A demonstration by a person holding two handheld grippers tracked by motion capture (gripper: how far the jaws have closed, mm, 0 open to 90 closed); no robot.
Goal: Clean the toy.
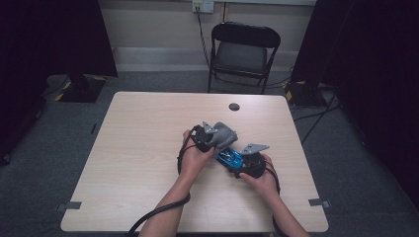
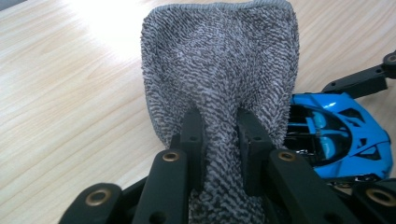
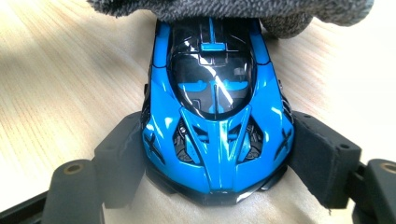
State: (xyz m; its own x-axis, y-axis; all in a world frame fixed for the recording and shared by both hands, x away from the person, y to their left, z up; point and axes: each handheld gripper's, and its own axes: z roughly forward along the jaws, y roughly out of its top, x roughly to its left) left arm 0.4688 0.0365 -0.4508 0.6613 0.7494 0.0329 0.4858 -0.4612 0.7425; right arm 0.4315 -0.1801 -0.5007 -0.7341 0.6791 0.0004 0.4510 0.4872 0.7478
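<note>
Left gripper (image 2: 219, 140): jaws clamped on grey cloth (image 2: 219, 60).
Right gripper (image 3: 217, 154): jaws pressed against blue toy car (image 3: 217, 116), cloth draped over car's far end.

From high above my side I look forward and down on the table (image 1: 148, 148); my two gripper views sit close, sharing the cloth (image 2: 219, 70) and toy car (image 3: 215, 112).
</note>
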